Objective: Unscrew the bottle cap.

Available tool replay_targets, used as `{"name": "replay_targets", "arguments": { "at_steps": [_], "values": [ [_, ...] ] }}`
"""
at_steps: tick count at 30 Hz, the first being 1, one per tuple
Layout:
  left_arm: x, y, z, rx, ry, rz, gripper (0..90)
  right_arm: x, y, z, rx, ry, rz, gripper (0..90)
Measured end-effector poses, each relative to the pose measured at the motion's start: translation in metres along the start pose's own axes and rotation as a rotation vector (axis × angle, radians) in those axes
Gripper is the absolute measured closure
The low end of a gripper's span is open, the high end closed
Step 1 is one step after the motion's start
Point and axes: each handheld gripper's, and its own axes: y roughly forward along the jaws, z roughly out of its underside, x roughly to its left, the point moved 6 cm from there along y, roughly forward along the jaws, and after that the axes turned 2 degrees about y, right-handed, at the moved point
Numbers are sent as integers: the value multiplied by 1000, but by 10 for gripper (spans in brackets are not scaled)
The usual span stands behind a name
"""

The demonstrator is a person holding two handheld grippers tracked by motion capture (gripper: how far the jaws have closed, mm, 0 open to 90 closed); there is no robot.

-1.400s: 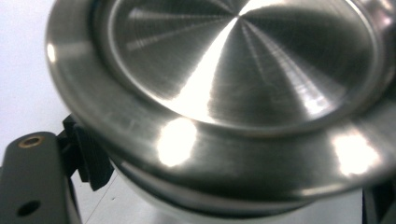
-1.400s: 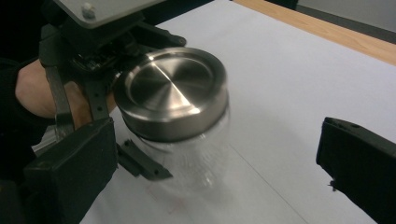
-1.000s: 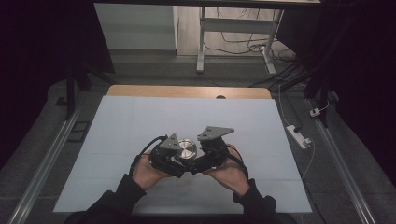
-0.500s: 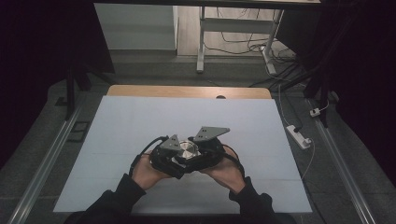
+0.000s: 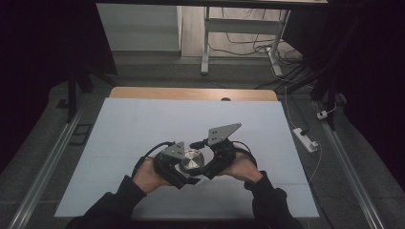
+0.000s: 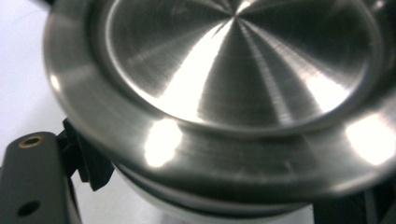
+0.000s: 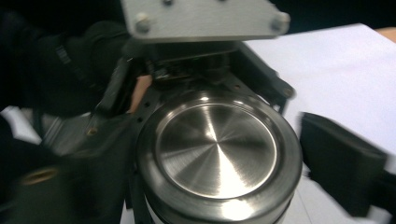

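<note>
A round brushed-steel lidded jar (image 5: 191, 160) stood near the white table's (image 5: 119, 124) front edge, its lid shut and unlabelled. The left gripper (image 5: 177, 168) clamped its body; the right gripper (image 5: 206, 168) straddled the lid, its jaws just reopening, pads clear.

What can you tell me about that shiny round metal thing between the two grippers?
The round brushed-steel lid looks like polished metal, with a wide raised rim around a sunken centre of fine circular lines that catch the light. It sits level on top of a pale container, above the white table. The left gripper is shut on the container below it. The right gripper has its jaws around the lid, just opening again.
</note>
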Motion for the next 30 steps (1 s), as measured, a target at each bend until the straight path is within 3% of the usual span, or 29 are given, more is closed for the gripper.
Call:
{"name": "replay_targets", "arguments": {
  "at_steps": [1,2,3,4,5,6,8,9,10,11,17,19,24,25,30],
  "values": [
    [0,0,0,0,0,0,153,0,0,0,0,0,0,65],
    [5,-1,1,3,-29,-49,153,-2,-2,-3,12,35,73,4],
    [5,-1,1,3,-29,-49,153,-2,-2,-3,12,35,73,4],
    [9,-2,3,11,-55,-95,153,-3,-5,-6,17,85,140,0],
    [9,-2,3,11,-55,-95,153,-4,-6,-7,18,104,192,0],
    [13,-2,4,10,-88,-134,153,-4,-6,-8,21,109,233,0],
    [14,-2,5,17,-102,-159,153,-4,-5,-8,30,127,307,13],
    [14,-2,5,17,-102,-159,153,-4,-5,-8,30,127,307,13],
    [14,-2,4,13,-117,-175,153,-2,0,-8,31,128,353,38],
    [14,-2,4,14,-121,-178,153,-2,2,-9,29,128,368,44],
    [12,-2,2,17,-119,-185,153,2,13,-8,17,103,413,127],
    [11,-1,1,11,-120,-178,153,4,14,-9,7,94,402,189],
    [9,-4,1,7,-83,-116,153,5,11,-9,12,84,352,194],
    [7,-5,1,-2,-61,-71,153,6,8,-9,9,59,297,195],
    [-2,-5,-1,0,23,27,153,7,0,-5,-14,-11,97,195]
  ]
}}
